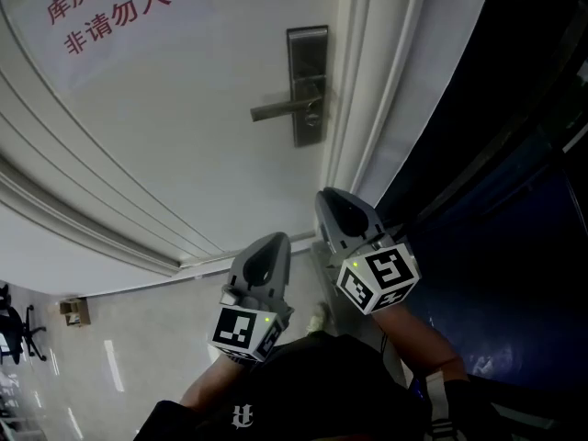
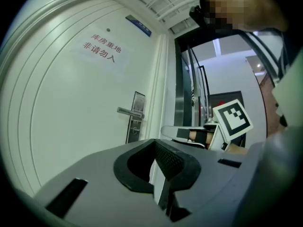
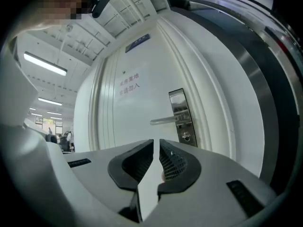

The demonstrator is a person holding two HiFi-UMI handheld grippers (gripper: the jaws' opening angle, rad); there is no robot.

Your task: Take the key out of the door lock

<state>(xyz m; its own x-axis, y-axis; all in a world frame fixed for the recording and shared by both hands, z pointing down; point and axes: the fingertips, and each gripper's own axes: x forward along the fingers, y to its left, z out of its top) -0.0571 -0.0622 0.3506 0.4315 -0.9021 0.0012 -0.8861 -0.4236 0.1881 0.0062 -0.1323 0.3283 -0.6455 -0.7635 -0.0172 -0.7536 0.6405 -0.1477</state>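
The white door (image 1: pixel 184 127) carries a steel lock plate (image 1: pixel 308 85) with a lever handle (image 1: pixel 280 110) pointing left. Under the handle sits the lock cylinder, where the key (image 3: pixel 186 136) shows only as a small silvery spot, also visible as the key (image 1: pixel 314 118) in the head view. Both grippers hang well short of the door, below the lock. My left gripper (image 1: pixel 272 239) is shut with nothing in it, and its jaws (image 2: pixel 155 142) point at the door left of the lock. My right gripper (image 1: pixel 331 194) is shut and empty, and its jaws (image 3: pixel 156 141) aim just left of the lock plate (image 3: pixel 181 117).
A notice with red characters (image 1: pixel 106 12) is stuck high on the door. The white door frame (image 1: pixel 354 108) runs right of the lock, with dark glass panels (image 1: pixel 514 154) beyond it. An office chair (image 1: pixel 18 329) and a small box (image 1: pixel 73 310) stand on the glossy floor at left.
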